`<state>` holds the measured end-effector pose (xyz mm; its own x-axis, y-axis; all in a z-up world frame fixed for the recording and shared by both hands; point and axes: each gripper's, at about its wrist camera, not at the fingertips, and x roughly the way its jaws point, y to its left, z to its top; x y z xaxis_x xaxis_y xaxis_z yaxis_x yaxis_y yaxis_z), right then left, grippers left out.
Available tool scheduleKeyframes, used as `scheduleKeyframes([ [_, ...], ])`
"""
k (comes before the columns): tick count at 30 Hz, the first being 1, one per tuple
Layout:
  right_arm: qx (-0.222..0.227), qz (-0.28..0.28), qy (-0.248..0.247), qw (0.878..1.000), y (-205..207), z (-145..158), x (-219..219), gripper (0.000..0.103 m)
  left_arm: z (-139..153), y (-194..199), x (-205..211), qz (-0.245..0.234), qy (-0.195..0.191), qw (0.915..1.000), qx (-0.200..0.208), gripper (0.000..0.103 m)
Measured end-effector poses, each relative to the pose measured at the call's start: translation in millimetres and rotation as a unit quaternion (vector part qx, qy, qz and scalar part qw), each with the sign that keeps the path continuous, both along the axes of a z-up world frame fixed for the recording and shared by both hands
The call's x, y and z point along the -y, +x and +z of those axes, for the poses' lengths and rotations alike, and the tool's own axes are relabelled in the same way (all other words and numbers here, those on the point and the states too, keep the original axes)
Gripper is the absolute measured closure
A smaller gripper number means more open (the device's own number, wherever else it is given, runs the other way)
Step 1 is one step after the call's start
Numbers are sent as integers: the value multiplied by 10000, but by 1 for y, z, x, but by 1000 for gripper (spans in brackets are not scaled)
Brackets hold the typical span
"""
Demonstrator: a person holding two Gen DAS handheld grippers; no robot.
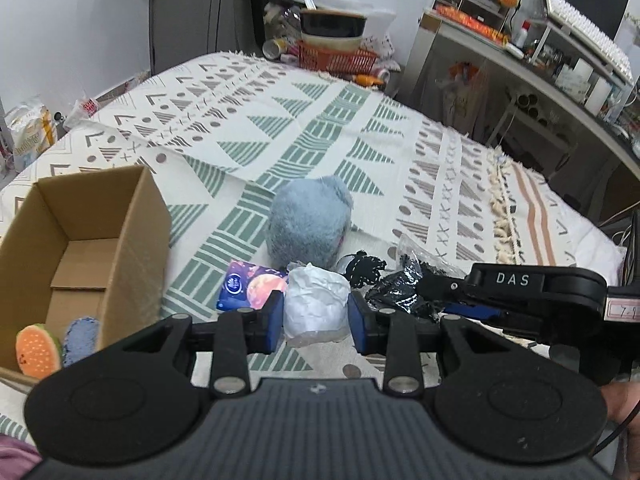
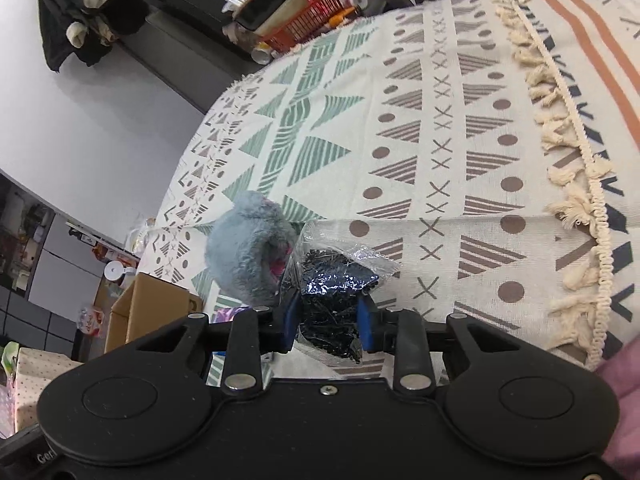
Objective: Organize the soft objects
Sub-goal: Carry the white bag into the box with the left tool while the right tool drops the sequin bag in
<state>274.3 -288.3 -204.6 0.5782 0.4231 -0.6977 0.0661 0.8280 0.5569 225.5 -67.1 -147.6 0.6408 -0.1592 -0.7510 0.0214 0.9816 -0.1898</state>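
Observation:
My left gripper [image 1: 316, 322] is shut on a crumpled white soft bundle [image 1: 316, 300], which fills the gap between the blue pads [image 1: 273, 320] low over the bed. Just right of it, my right gripper [image 2: 328, 324] is shut on a clear plastic bag of black material [image 2: 334, 300]; its black body [image 1: 532, 288] shows in the left wrist view. A blue-grey plush [image 1: 308, 224] [image 2: 244, 248] lies right behind both. An open cardboard box [image 1: 132, 216] [image 2: 148, 308] stands to the left, with an orange slice-shaped soft toy [image 1: 38, 350] and a blue fuzzy piece [image 1: 82, 338] inside.
A purple printed tissue packet [image 1: 248, 286] lies between the box and the bundle. The patterned bedspread [image 1: 320, 120] stretches away to a red basket [image 1: 336, 58] with bowls on it. A cluttered desk [image 1: 520, 52] stands at the right, past the tasselled edge [image 1: 502, 216].

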Motion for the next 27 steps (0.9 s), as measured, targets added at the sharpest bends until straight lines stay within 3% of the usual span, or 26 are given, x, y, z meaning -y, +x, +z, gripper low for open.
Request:
scheduleKeyframes([
  [19,742,207,-469,9959,-41,67,-31,74,42,-28,-42,221,-334,9976,559,70],
  [27,914,352,-557,9936,-43,86,-58,74,50,-28,-66,503,-528,9956,596,70],
])
